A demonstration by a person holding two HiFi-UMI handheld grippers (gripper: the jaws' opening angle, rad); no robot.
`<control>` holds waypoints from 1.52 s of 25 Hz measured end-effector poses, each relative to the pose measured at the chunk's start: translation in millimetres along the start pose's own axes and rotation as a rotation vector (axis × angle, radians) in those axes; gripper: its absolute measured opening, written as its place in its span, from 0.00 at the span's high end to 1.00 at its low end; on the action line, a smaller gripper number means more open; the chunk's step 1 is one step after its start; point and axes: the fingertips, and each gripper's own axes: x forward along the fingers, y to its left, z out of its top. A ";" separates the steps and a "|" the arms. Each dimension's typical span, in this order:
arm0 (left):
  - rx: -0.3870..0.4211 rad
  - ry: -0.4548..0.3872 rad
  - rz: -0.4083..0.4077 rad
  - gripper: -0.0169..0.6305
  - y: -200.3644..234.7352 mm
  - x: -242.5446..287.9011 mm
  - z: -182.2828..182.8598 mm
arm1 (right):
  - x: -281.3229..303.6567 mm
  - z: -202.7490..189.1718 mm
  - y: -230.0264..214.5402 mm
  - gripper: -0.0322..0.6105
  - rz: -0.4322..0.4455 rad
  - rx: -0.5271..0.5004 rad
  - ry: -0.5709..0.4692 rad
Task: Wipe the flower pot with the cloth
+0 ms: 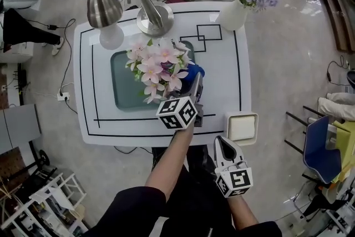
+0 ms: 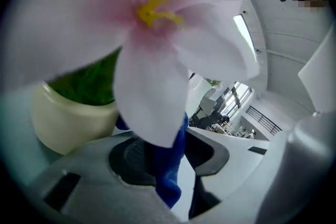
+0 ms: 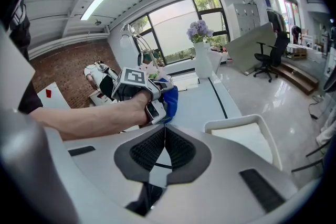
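Jaws of left gripper (image 2: 164,150) pinch cloth (image 2: 169,178) beside flower pot (image 2: 68,124); right gripper's (image 3: 164,129) pressed together.

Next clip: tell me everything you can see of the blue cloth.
The blue cloth is deep blue with a fuzzy, towel-like weave. It is bunched rather than spread, and pinched between the jaws of the left gripper. One fold sticks out toward the camera; the rest is hidden behind a pink flower petal. It is held beside the cream flower pot, over the white table. Whether it touches the pot cannot be told.
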 end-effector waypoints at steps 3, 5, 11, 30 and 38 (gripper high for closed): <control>-0.006 0.004 0.027 0.73 9.8 0.8 0.6 | 1.6 -0.3 -1.8 0.94 -0.002 0.004 0.003; 0.001 0.015 0.028 0.73 11.4 0.0 -2.3 | 3.2 -1.4 -1.6 0.94 -0.002 0.006 0.007; 0.009 0.029 0.014 0.73 8.3 -11.9 -4.2 | 7.9 -2.2 7.5 0.94 0.011 0.005 0.009; -0.028 0.086 0.075 0.74 39.1 -71.5 -22.8 | 6.6 -9.6 42.2 0.94 0.052 -0.018 0.009; -0.002 0.089 0.085 0.74 57.2 -98.3 -16.0 | 14.3 -11.0 65.8 0.94 0.084 -0.034 0.013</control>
